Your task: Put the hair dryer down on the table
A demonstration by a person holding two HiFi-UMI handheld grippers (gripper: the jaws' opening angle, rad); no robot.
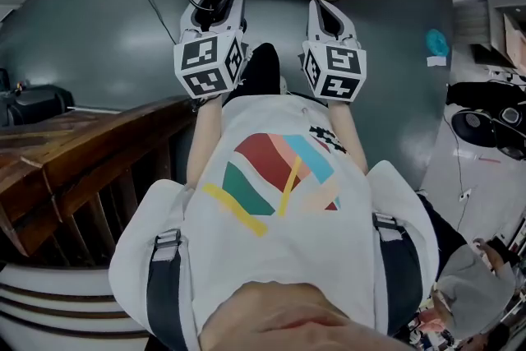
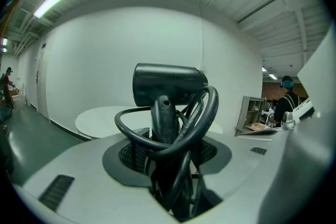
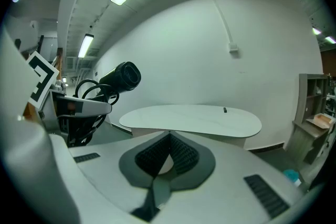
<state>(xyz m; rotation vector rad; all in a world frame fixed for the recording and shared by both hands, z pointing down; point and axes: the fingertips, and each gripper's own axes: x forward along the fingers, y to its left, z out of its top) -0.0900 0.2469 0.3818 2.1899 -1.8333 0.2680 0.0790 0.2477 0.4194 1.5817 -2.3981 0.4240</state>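
My left tool [image 2: 167, 149] squeezes the hair dryer [image 2: 168, 84] | right tool [image 3: 167, 157] pressed together, nothing inside | I should lower it slowly onto the table [image 3: 210, 113]

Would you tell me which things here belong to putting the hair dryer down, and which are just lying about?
For the job:
- hair dryer with its coiled cord
- left gripper, clamped on its handle
- white table

Lying about:
- wooden railing
- shelf
- small dark item on the table
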